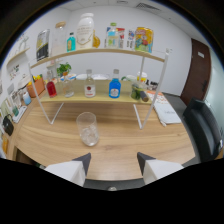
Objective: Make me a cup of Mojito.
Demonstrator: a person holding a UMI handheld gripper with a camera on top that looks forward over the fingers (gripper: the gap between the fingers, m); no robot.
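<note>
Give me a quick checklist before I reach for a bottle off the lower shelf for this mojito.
1. Tool open, nothing held: ok.
2. Glass upright on the table, ahead of the fingers: ok.
3. Ice in the glass: looks so, cannot tell for certain.
4. Blue bottle and red-labelled clear bottle upright on the lower shelf: ok.
5. Which bottle is rum or syrup: cannot tell.
6. Glass stands in the path to the shelf: not ok.
</note>
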